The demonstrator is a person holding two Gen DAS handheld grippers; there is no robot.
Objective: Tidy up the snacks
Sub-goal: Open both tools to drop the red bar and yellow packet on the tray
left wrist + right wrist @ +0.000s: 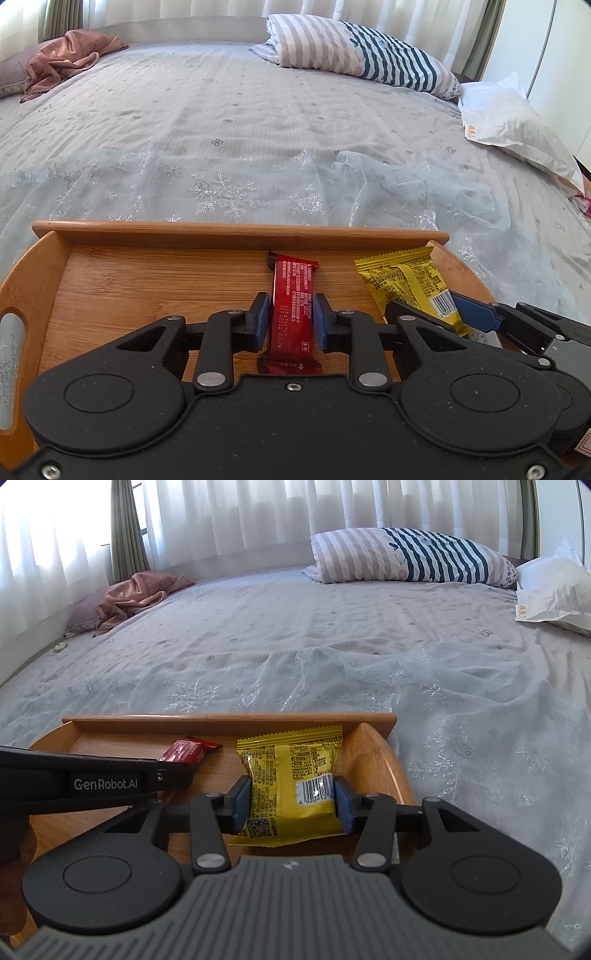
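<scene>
1. Two snacks lie in the bamboo tray (pixel 110 280), which sits on the bed (pixel 221 129): a red snack bar (pixel 293 306) near the middle of the tray, one end against its far wall, and a yellow snack packet (pixel 291 786) at the tray's right end, beside the curved side wall.
2. We hold the left claw (pixel 290 319) clamped on the red snack bar, its blue pads pressed to the wrapper's long edges about midway along.
3. Our right claw (pixel 291 799) straddles the yellow snack packet, one pad at each side. The pads look to be touching the wrapper, but we cannot tell whether they still press on it or have let go.
4. Both claws point forward and downward into the tray from its near side, side by side, the right one close against the left one's flank.
5. We judge the main risk to be a collision: the two claws are crowded at the tray's right half, so lifting or turning one could knock the other.
6. The wrappers are slick and soft; a light hold on the packet could let it slip or drag when we pull back.
7. Pushing down could tilt the tray on the soft bed and slide both snacks.
</scene>
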